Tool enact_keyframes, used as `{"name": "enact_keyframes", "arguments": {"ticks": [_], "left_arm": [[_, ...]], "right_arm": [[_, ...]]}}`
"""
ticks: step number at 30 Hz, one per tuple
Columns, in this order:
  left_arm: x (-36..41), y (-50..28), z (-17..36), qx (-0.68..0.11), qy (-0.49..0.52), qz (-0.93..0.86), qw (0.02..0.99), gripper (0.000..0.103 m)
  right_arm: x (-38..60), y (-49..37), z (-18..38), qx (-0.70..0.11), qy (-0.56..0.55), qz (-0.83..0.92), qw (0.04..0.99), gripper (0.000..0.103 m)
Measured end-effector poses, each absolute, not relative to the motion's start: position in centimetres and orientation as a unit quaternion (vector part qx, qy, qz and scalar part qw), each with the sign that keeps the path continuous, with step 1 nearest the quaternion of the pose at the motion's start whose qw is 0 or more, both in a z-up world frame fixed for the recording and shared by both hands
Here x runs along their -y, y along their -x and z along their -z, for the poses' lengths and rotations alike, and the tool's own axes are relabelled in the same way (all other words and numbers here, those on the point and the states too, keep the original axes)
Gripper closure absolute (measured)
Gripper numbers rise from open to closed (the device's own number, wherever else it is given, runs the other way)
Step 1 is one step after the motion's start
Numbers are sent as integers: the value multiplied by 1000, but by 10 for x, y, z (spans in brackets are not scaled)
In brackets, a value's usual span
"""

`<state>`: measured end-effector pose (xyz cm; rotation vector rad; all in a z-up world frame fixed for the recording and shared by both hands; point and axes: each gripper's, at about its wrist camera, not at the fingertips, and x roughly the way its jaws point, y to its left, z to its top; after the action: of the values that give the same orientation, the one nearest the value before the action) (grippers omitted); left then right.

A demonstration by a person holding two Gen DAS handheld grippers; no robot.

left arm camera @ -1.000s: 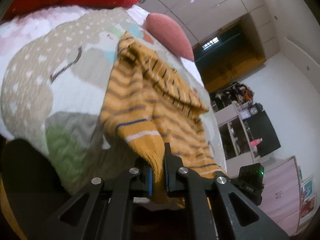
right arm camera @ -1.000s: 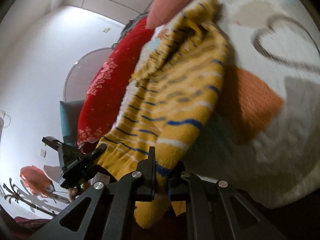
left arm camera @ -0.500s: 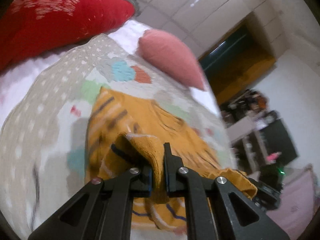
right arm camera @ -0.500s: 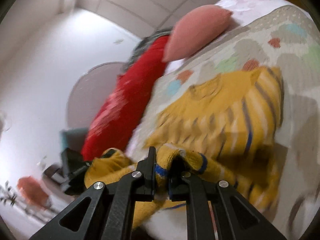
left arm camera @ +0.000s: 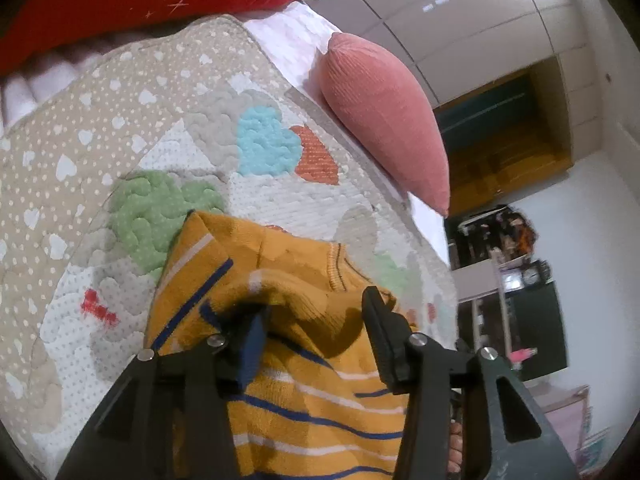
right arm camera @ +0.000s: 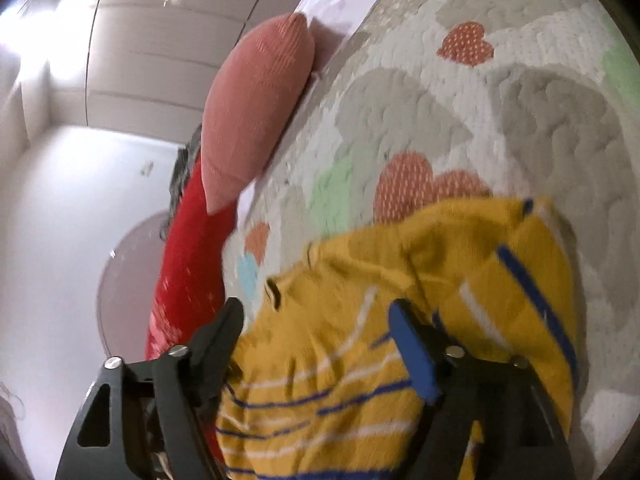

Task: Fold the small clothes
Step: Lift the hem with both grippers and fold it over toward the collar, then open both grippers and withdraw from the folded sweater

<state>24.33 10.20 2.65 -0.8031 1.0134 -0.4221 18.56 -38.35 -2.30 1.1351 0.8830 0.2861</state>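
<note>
A small mustard-yellow knit sweater (left arm camera: 304,364) with blue and white stripes lies doubled over on a quilted bedspread (left arm camera: 132,132) with heart patches. My left gripper (left arm camera: 314,320) is open, its jaws spread just above the folded cloth, holding nothing. The sweater also shows in the right wrist view (right arm camera: 360,360). My right gripper (right arm camera: 316,320) is open over the sweater's folded edge, empty. The folded hem rests near the collar.
A pink corduroy cushion (left arm camera: 384,124) lies on the bed beyond the sweater; it also shows in the right wrist view (right arm camera: 252,116). A red pillow (left arm camera: 152,4) lies at the far side. Shelves and furniture (left arm camera: 512,300) stand past the bed's edge.
Both grippers carried the sweater's lower edge forward over its body, then opened and let the cloth go. The sweater now lies folded in half on the bedspread.
</note>
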Motion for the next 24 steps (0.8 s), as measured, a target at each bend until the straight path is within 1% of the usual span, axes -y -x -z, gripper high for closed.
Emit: {"name": "enact_keyframes", "arguments": {"ticks": [1, 3, 5, 8, 11, 16, 19, 20, 21, 22, 23, 24], "left_arm": [[-106, -242, -30, -463, 376, 194, 779, 50], [-114, -236, -42, -445, 375, 187, 791, 35], [-122, -231, -54, -430, 375, 186, 800, 31], [-133, -220, -66, -426, 361, 179, 810, 29], [-134, -196, -66, -438, 313, 179, 823, 25], [-118, -144, -41, -477, 224, 220, 821, 24], [-100, -116, -21, -496, 168, 249, 814, 24], [-96, -112, -16, -501, 158, 249, 814, 24], [-89, -111, -9, -513, 137, 238, 813, 27], [-85, -113, -4, -526, 118, 224, 812, 36], [-83, -115, -4, -534, 111, 218, 810, 68], [-85, -118, -8, -538, 115, 221, 805, 85]], "right_arm": [[386, -188, 21, -403, -519, -129, 743, 22], [391, -185, 14, -402, -514, -128, 747, 21], [396, -176, 5, -399, -504, -129, 755, 18], [410, -151, -9, -405, -470, -125, 774, 16], [416, -118, -16, -421, -429, -124, 790, 15], [407, -66, -4, -453, -365, -129, 803, 14], [393, -49, 6, -454, -347, -137, 809, 14], [387, -49, 10, -456, -342, -140, 810, 17], [383, -50, 12, -458, -338, -144, 809, 24], [375, -52, 16, -467, -332, -155, 805, 53], [370, -53, 20, -473, -329, -161, 801, 78], [367, -55, 21, -477, -329, -164, 798, 82]]}}
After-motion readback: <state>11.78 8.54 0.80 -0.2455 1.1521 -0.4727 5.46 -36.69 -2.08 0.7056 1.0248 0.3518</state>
